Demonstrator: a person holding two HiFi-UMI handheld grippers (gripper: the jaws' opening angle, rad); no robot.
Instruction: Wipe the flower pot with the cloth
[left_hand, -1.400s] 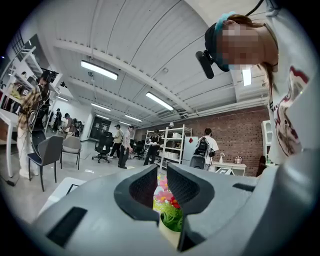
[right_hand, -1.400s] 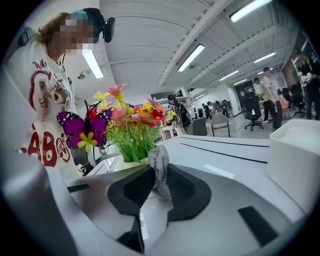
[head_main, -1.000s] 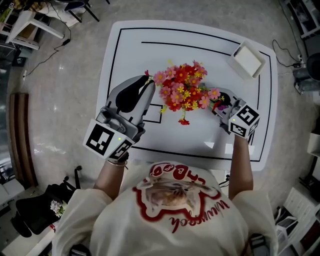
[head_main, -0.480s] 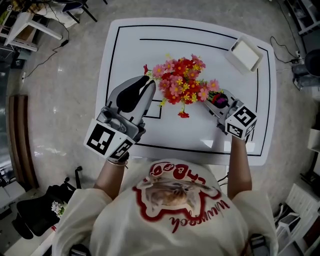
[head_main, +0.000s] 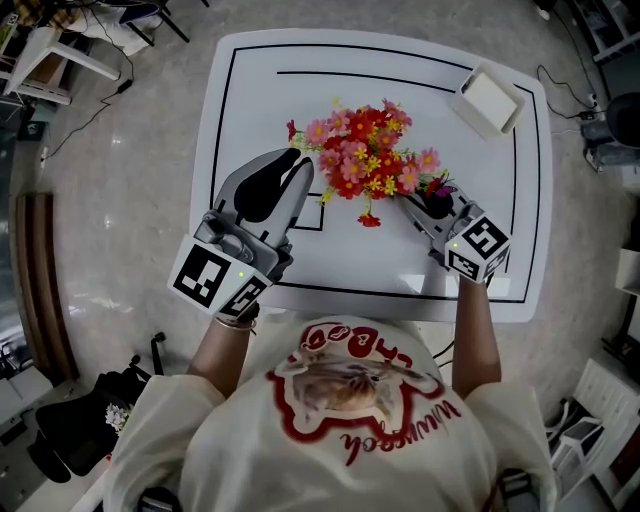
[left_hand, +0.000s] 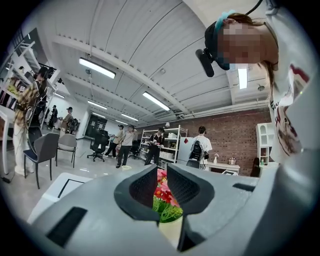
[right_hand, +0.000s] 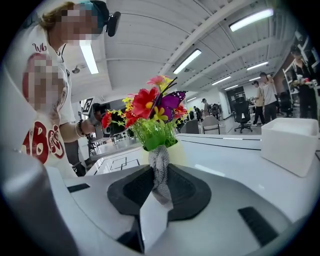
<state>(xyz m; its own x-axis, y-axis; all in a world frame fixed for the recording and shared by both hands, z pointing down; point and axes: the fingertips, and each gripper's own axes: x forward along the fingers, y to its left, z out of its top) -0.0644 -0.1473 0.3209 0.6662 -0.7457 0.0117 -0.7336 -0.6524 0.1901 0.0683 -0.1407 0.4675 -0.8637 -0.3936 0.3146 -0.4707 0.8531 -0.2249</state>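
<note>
The flower pot stands mid-table, hidden in the head view under its red, pink and yellow flowers (head_main: 368, 168). Its pale wall (right_hand: 177, 153) shows in the right gripper view, below the green leaves and flowers (right_hand: 150, 107). My right gripper (head_main: 408, 203) (right_hand: 160, 172) is shut on a grey knitted cloth (right_hand: 160, 165), whose free end lies against the pot's front. My left gripper (head_main: 303, 165) (left_hand: 161, 175) hangs just left of the blooms, shut with nothing in it. Through its narrow slit I see the flowers (left_hand: 163, 196) and the pot (left_hand: 172, 232) beyond.
The white table (head_main: 260, 100) has black lines drawn on it. A white box (head_main: 490, 100) (right_hand: 290, 145) sits at its far right corner. Chairs, shelves and several people stand in the room behind.
My right gripper with the cloth has shifted a little leftward, closer to the pot. The left gripper has stayed where it was.
</note>
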